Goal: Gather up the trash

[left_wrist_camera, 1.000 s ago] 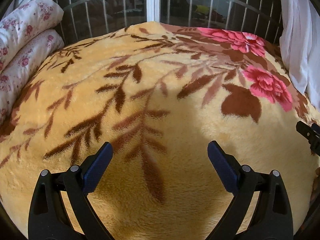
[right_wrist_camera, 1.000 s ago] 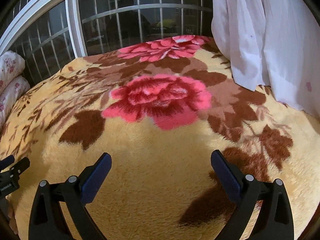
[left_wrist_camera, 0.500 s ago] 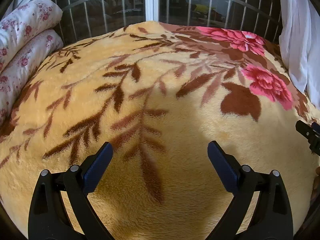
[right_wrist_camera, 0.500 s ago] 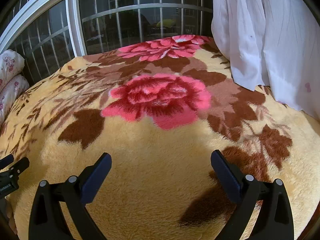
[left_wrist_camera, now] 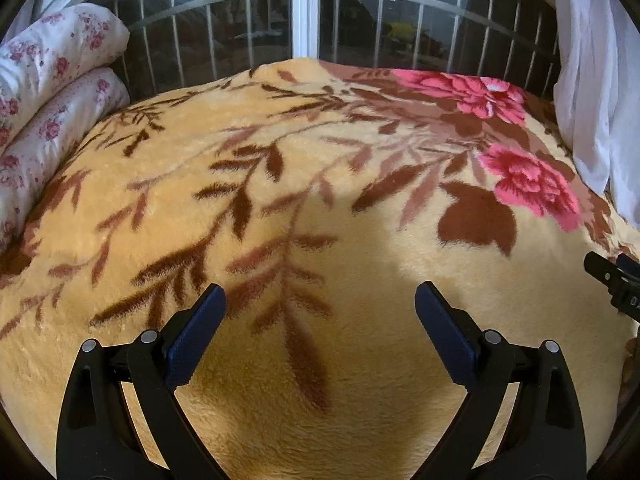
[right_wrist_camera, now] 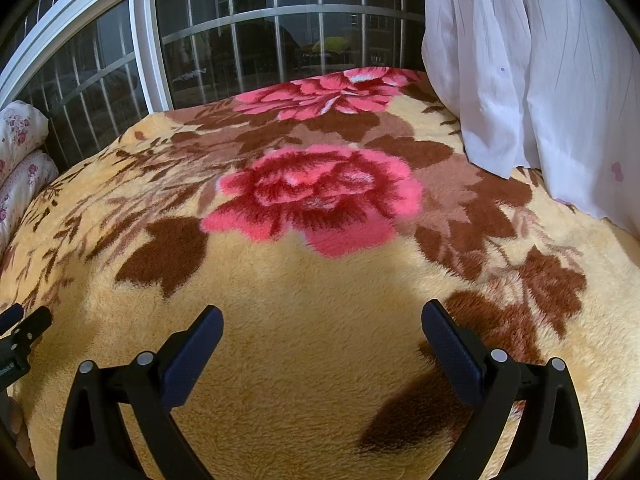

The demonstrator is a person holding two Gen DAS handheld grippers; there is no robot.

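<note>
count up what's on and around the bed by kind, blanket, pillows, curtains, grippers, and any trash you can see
Blanket: 1
Floral pillows: 2
White curtain: 1
Grippers, left and right, fingers apart and empty: 2
Trash in view: 0
Total: 6

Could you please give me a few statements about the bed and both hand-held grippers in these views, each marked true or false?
1. The left hand-held gripper is open and holds nothing. True.
2. The right hand-held gripper is shut on a piece of trash. False: it is open and empty.
3. A white curtain hangs at the right side of the blanket. True.
4. The blanket is plain blue. False: it is yellow with brown leaves and pink flowers.
5. Floral rolled bedding lies at the blanket's left edge. True.
6. Trash lies between the left gripper's fingers. False: only blanket shows there.
</note>
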